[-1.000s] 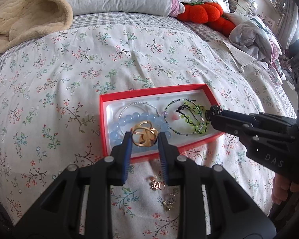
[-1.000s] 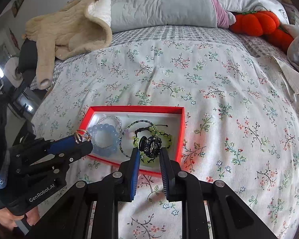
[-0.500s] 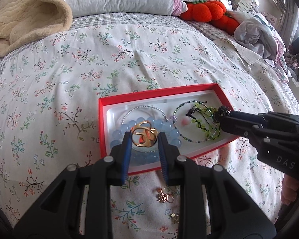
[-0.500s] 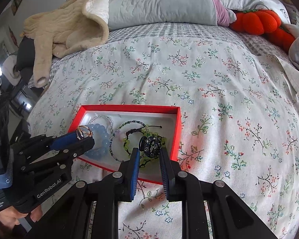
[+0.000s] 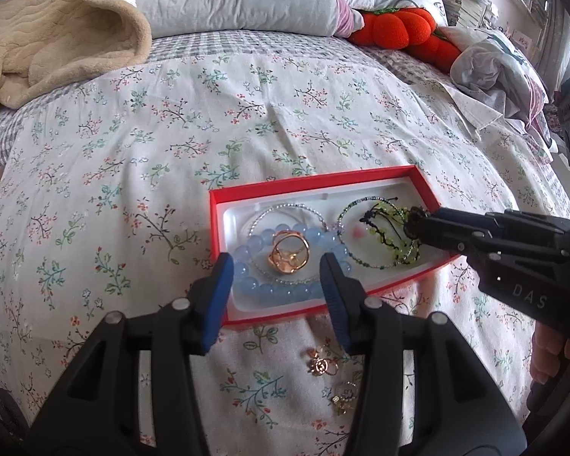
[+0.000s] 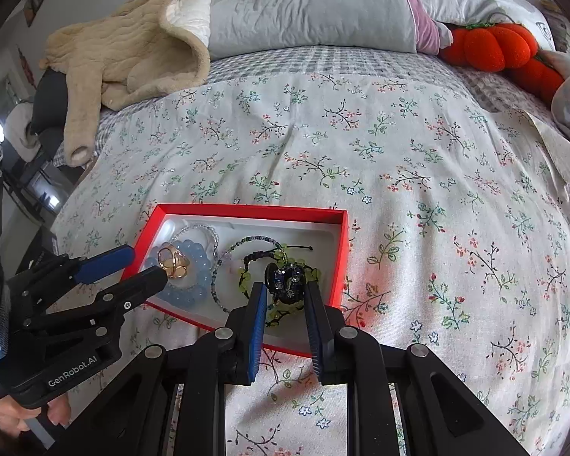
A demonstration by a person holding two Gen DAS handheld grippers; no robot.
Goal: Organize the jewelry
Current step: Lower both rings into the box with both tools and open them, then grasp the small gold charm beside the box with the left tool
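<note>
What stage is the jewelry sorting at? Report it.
Done: pale blue bead bracelet, green bead bracelet and thin beaded strands lie in the red tray. In hand: the left claw is opening, the gold ring lying free between its jaws; the right claw pinches a dark beaded piece over the tray. Left: two small gold charms on the floral bedspread.
</note>
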